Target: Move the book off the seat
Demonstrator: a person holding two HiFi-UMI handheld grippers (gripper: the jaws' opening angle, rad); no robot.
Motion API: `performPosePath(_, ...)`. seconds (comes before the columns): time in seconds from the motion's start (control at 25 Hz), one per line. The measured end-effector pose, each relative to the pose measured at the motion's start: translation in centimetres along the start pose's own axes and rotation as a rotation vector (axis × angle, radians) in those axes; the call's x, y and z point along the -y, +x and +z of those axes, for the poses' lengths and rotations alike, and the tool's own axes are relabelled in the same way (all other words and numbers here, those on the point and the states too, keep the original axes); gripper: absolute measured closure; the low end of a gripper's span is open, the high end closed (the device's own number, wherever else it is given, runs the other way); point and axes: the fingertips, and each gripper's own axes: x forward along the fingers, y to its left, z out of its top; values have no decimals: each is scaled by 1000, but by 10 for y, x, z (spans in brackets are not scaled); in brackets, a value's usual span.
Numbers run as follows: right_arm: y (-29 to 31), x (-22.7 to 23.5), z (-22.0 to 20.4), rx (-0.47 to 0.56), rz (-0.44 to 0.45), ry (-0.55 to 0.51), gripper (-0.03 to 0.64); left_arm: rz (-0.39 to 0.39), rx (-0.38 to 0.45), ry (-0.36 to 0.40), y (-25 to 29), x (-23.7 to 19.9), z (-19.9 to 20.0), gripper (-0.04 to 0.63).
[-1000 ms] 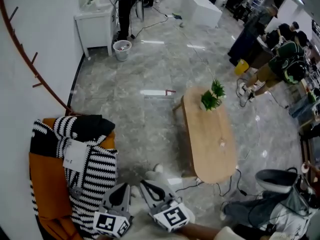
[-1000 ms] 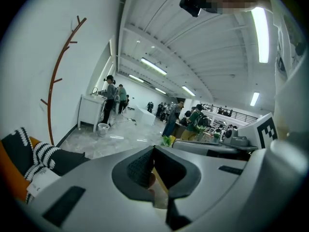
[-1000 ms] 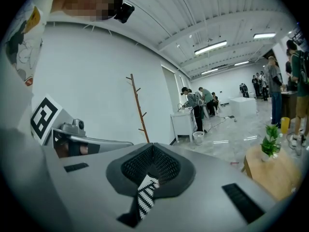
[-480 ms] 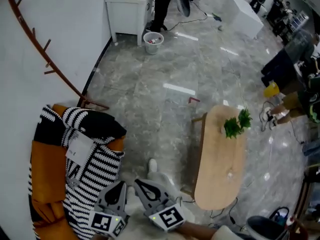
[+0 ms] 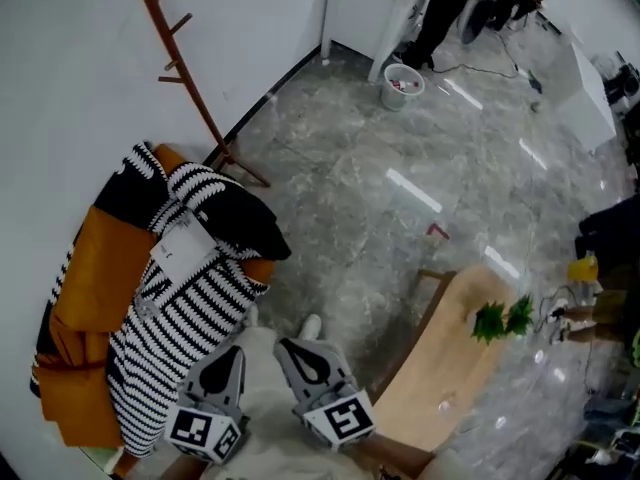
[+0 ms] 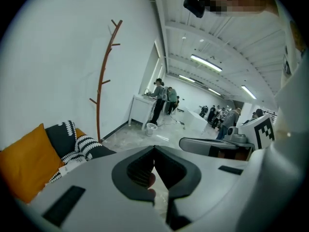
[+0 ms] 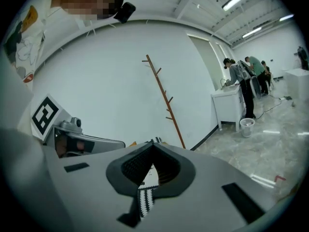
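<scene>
The book [image 5: 181, 251], as far as can be told the small white flat thing, lies on the striped throw [image 5: 190, 318] over the orange seat [image 5: 85, 298]. Near the seat's front, the left hand-held gripper [image 5: 236, 358] and right hand-held gripper [image 5: 296, 352] hang side by side, each with jaws closed together on nothing.
</scene>
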Motion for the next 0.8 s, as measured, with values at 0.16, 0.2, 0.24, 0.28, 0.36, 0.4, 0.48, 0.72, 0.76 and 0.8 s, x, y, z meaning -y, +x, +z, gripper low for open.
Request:
performPosePath(0.16, 39, -6, 12, -16, 64, -47, 612, 39, -3, -36, 8, -37, 9, 588)
performPosePath(0.2, 52, -7, 11, -30, 79, -49, 612, 48, -11, -37, 12, -48, 8, 588)
performPosePath(0.24, 66, -8, 9, -47, 91, -38, 612, 55, -22, -37, 16, -60, 7, 588)
performPosePath(0.28, 80, -8, 5, -66, 101, -16, 612, 56, -31, -39, 20, -71, 5, 588)
performPosePath(0.36, 106, -6, -6, -114, 112, 31, 612, 48, -46, -53, 28, -94, 1, 588)
performPosePath(0.4, 118, -5, -13, -147, 116, 46, 612, 44, -51, -63, 31, -105, 0, 588)
performPosePath(0.48, 140, -4, -25, -203, 124, 60, 612, 43, -59, -88, 36, -128, -3, 588)
performPosePath(0.72, 200, -20, -59, -325, 197, 109, 611, 55, -87, -215, 53, -184, -27, 588)
performPosePath(0.76, 210, -24, -64, -339, 208, 107, 611, 53, -91, -224, 55, -193, -31, 588)
performPosePath(0.8, 218, -28, -69, -356, 220, 102, 611, 54, -96, -237, 57, -200, -35, 588)
